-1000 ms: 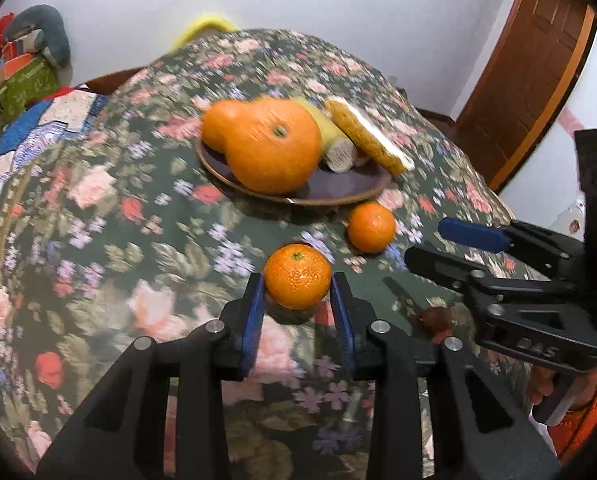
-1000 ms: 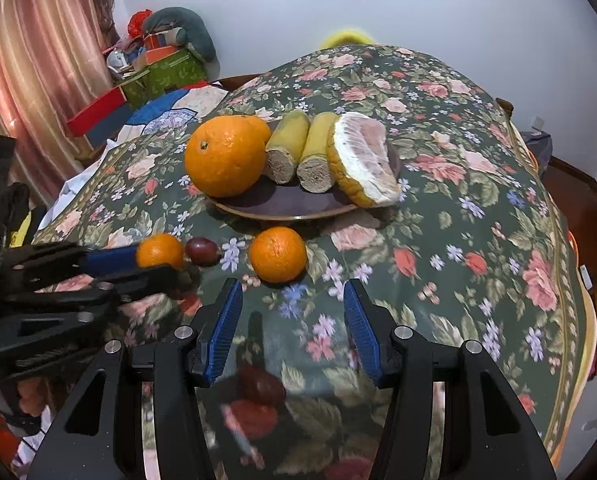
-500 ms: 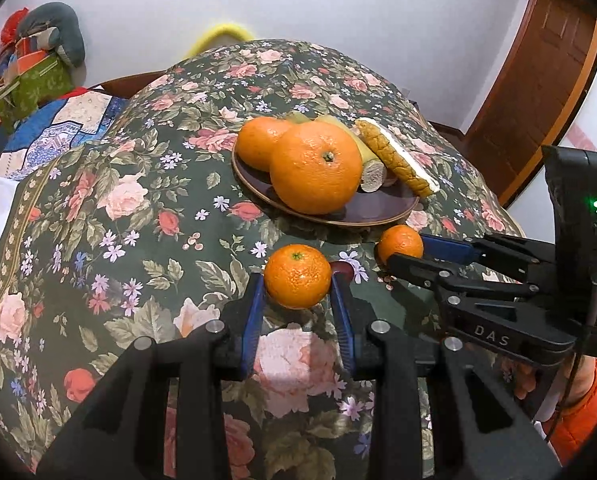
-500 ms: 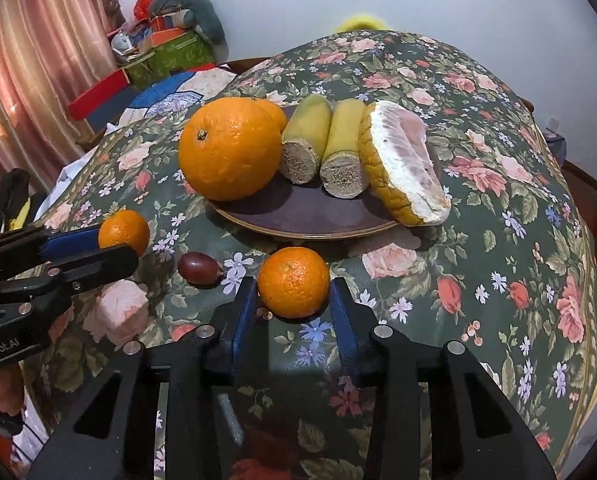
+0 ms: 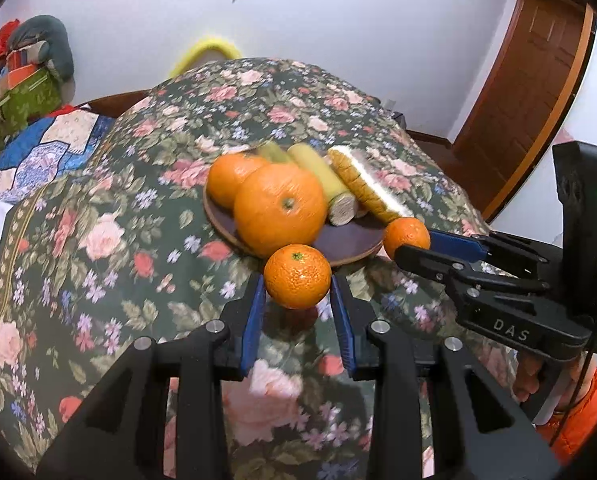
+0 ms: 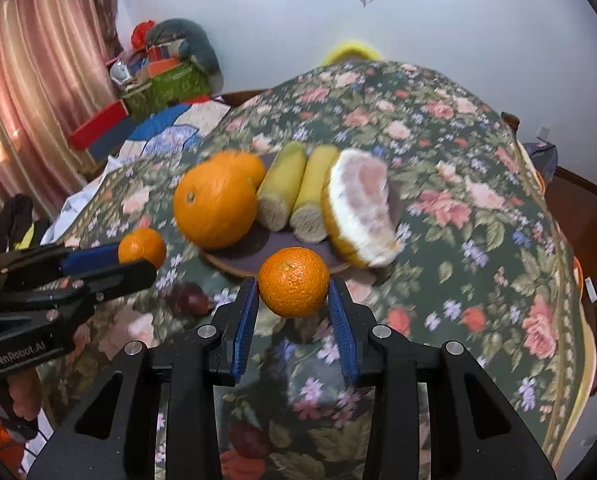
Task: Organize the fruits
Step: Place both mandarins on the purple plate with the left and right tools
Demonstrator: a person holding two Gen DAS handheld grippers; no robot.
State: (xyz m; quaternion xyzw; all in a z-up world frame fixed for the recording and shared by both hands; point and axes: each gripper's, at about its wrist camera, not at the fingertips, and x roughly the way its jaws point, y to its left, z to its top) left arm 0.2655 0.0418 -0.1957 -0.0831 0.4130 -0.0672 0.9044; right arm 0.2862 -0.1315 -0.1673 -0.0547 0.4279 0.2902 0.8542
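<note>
My left gripper (image 5: 297, 300) is shut on a small mandarin (image 5: 297, 276) and holds it above the floral tablecloth, just before the dark plate (image 5: 350, 242). My right gripper (image 6: 293, 304) is shut on another small mandarin (image 6: 293, 281), also lifted, near the plate's front rim (image 6: 250, 258). The plate holds a big orange (image 5: 280, 210), a second orange (image 5: 228, 174), two yellow sugarcane pieces (image 6: 296, 196) and a pomelo wedge (image 6: 360, 212). Each gripper shows in the other's view, the right (image 5: 412, 246) and the left (image 6: 138, 256).
A dark red grape-like fruit (image 6: 192, 300) lies on the cloth left of my right gripper. The round table (image 6: 478, 200) drops off at right. A bed with piled boxes (image 6: 158, 80) stands at back left, a wooden door (image 5: 538, 100) at right.
Both grippers rose and moved toward the plate with their mandarins. The right gripper closed on its mandarin, which lay on the cloth a second ago.
</note>
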